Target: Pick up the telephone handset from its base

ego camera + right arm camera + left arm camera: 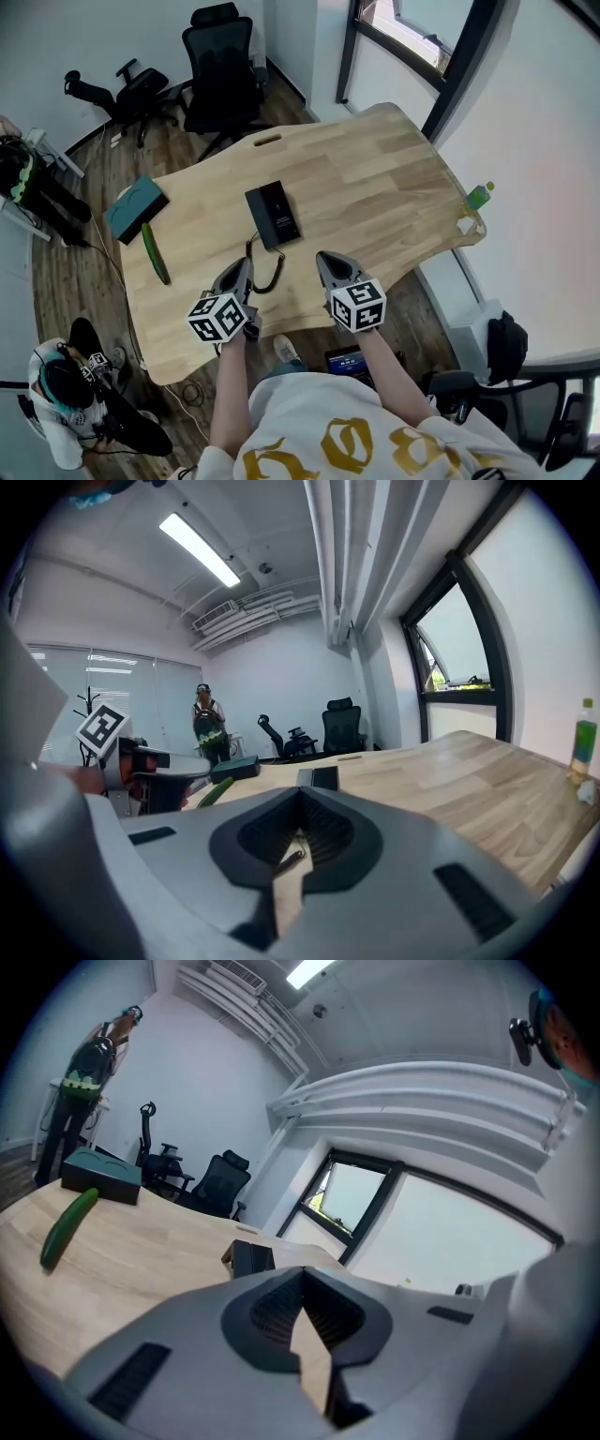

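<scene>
The phone (273, 215) lies flat near the middle of the bench (394, 178), a black block with its long side running from the near edge toward the far edge. From above, the handset and base cannot be told apart, and nothing is lifted off it. Its coiled cord (272, 275) runs from the phone's near end toward the near edge.

Both grippers hang over the near edge and point at the phone, apart from it. The left gripper (244, 265) has its tip just beside the cord. In its own view its jaws are closed tip to tip with nothing between them (302, 1274), and the phone (251, 1258) sits just beyond. The right gripper (328, 260) is to the right of the cord. Its jaws also meet at the tips and hold nothing (300, 794), with the phone (319, 778) ahead of them.

A cucumber (156, 254) lies near the left edge. A teal box (137, 208) sits at the left corner just beyond it. A green bottle (480, 195) stands upright at the right edge. Black chairs (221, 70) stand on the floor past the far edge.
</scene>
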